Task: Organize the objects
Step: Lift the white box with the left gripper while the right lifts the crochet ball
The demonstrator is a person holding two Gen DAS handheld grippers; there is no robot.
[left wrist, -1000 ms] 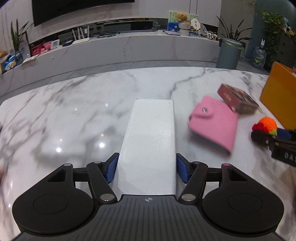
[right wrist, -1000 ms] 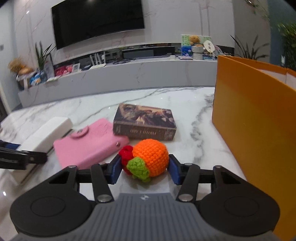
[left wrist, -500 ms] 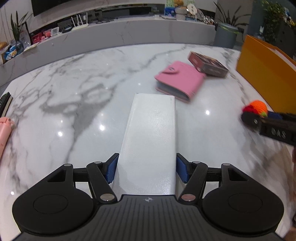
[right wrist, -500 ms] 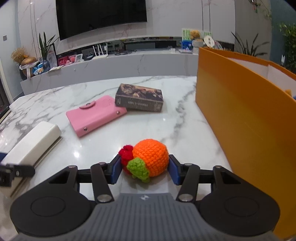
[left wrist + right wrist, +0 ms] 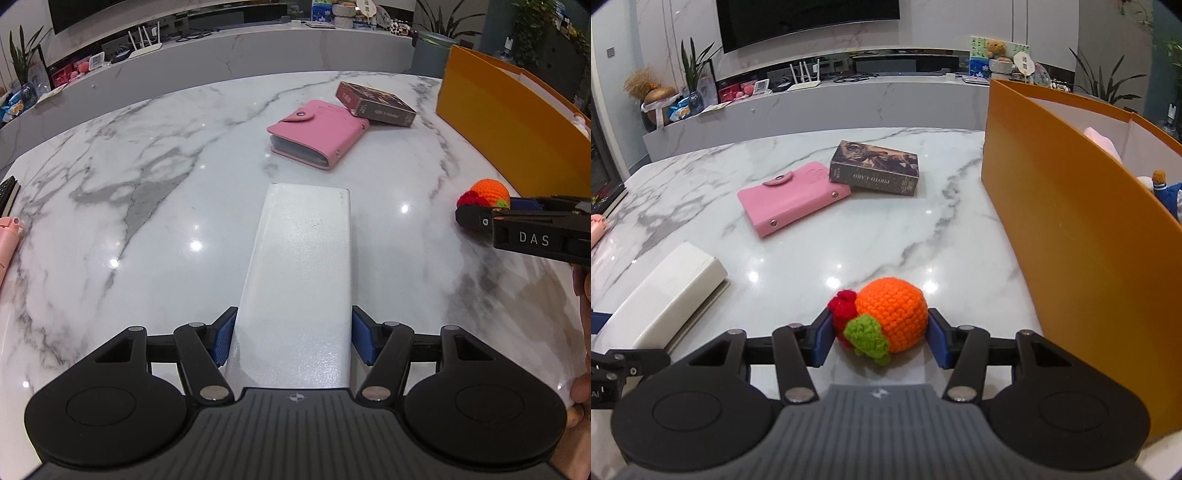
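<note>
Left wrist view: a white box (image 5: pixel 299 280) is clamped in the left gripper (image 5: pixel 293 338) above the marble table (image 5: pixel 147 206). A crochet orange (image 5: pixel 892 317) is squeezed by the right gripper (image 5: pixel 879 336), with the orange bin (image 5: pixel 1071 236) at 2 o'clock

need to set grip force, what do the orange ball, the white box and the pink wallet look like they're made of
Orange ball: crocheted yarn, its stitches visible, so probably soft.
White box: smooth, hard-looking shell with a slightly pebbled sheen; plastic or coated metal, cannot tell which.
Pink wallet: matte faux leather or vinyl, by its look, with metal snap studs.
</note>
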